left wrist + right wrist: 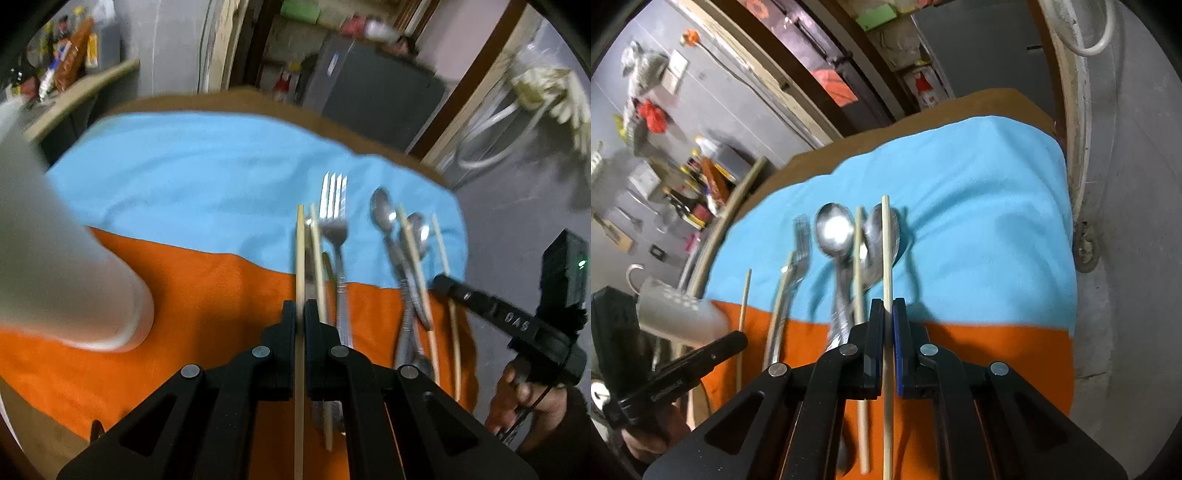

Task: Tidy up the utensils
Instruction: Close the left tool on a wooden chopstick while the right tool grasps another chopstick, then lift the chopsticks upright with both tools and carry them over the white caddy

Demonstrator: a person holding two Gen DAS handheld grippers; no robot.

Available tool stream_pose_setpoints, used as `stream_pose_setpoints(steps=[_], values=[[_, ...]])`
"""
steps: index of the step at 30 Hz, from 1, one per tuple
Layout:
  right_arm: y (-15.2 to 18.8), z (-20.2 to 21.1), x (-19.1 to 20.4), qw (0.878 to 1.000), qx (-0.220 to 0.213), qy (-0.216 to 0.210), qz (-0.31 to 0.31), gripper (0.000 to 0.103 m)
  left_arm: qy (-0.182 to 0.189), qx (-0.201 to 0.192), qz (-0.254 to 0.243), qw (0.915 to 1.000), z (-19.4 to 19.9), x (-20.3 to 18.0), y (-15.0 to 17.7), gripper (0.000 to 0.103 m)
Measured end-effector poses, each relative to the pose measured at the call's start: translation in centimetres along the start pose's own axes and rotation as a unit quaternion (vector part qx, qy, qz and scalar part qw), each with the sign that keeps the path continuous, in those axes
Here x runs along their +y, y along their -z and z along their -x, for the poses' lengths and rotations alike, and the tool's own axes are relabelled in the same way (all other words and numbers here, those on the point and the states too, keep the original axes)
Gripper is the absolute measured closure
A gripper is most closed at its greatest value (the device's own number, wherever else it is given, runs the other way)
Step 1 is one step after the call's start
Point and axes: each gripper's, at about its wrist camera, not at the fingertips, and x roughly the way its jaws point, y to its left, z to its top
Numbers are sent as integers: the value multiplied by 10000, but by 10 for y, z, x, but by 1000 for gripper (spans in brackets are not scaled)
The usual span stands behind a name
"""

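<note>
Left tool (300, 310): we see its jaws pinched on a pale wooden chopstick (300, 258) that runs straight forward between them, above the cloths.
Right tool (887, 308): clamped likewise on a second chopstick (886, 251); one pad looks blue.
Utensils: a steel fork (334, 214) with four tines; two shiny spoons (384, 214) side by side, bowls on the blue cloth (207, 173), handles reaching onto the orange cloth (221, 288); further loose chopsticks (441, 243) lie among them; all blurred.
Tabletop (236, 98): brown, showing beyond the blue cloth.
Holder: a pale grey perforated cup (676, 312) lies tilted by the left tool; we cannot tell what holds it.
Writing: embossed letters on the right tool's body; we cannot read them surely.
</note>
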Motion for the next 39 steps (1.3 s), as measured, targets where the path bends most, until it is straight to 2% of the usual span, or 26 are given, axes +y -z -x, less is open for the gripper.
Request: stream_pose_setpoints(steps=[4,9,14,21,24,27,32,34,39], values=[[20,20,10,9995,-288,-111,-92,100,121,-446,-16,9989,23,-2,15,101],[43,52,38,9952,-978,-76,-60,100,446,-950,-238,9942,58,-12,24,101],[53,83,95,9819,-1873,-228,187,100,676,-1399,-353,9872,101,-5,15,101],[41,83,196,9571,-2681,-859,682,100,789,-2084,-252,9745,186,56,-12,101],[29,78,230,9449,-2929,-1199,838,100,769,-2453,-42,9664,213,90,-32,101],[15,68,264,9311,-3153,-1529,1016,100,655,-2894,304,9545,232,132,-54,101],[2,46,294,9154,-3410,-1743,1242,100,652,-3455,719,9334,233,188,-76,101],[4,37,296,9134,-3443,-1752,1284,100,658,-3593,800,9274,228,206,-82,101],[9,13,286,9134,-3469,-1713,1263,100,604,-3883,908,9151,211,224,-88,101]])
